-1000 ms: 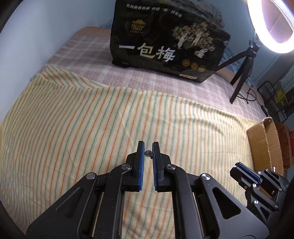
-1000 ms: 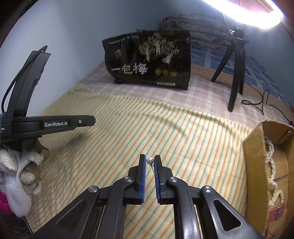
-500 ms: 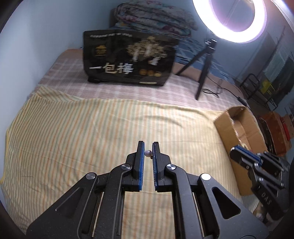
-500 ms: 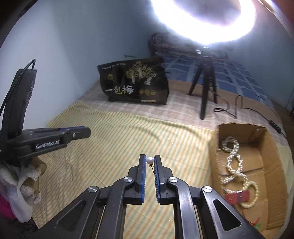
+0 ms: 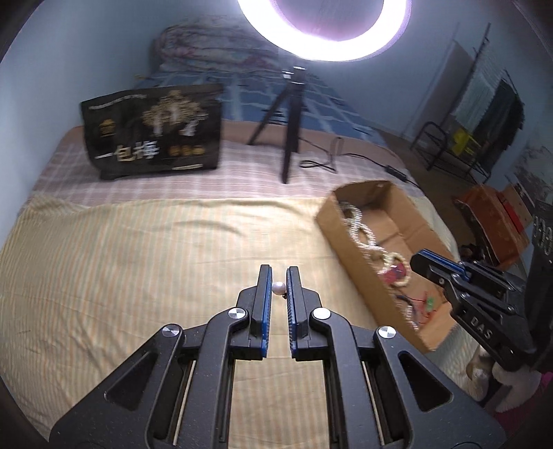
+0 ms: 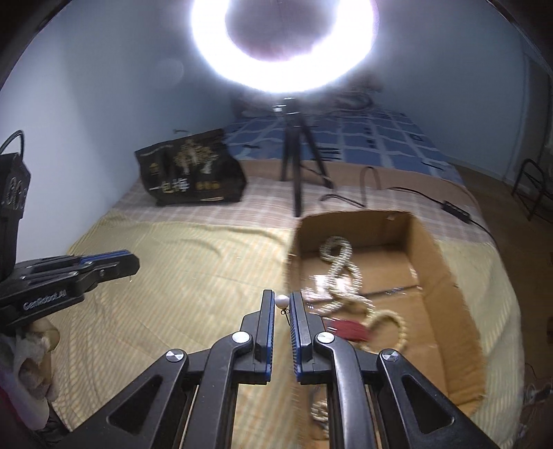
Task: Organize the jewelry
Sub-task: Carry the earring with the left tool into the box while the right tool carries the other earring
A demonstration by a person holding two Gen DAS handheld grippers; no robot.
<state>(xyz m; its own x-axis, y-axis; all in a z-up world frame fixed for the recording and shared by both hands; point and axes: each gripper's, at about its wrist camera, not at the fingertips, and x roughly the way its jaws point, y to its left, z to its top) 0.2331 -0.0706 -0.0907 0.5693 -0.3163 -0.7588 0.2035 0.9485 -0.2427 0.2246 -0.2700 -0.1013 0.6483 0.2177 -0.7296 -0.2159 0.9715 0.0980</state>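
Observation:
My left gripper [image 5: 278, 280] is shut on a small pearl earring [image 5: 278, 288], held above the striped yellow cloth [image 5: 138, 262]. My right gripper [image 6: 282, 299] is shut on another pearl earring [image 6: 282, 301] with a small hook below it, held over the near left wall of the open cardboard box [image 6: 449, 276]. The box [image 5: 376, 276] lies at the right and holds bead necklaces [image 6: 340, 262] and a red piece [image 6: 347, 328]. The right gripper also shows in the left wrist view [image 5: 428, 264], over the box. The left gripper shows at the left of the right wrist view [image 6: 133, 262].
A black printed bag [image 5: 152, 134] stands at the back left on the checked sheet. A ring light [image 5: 325, 31] on a black tripod [image 5: 288, 138] stands behind the box, with a cable [image 6: 414, 193] trailing right. A wall runs along the left side.
Both grippers have swung to the right toward the cardboard box, each still holding its pearl earring. The right gripper now hangs at the box's near left wall.

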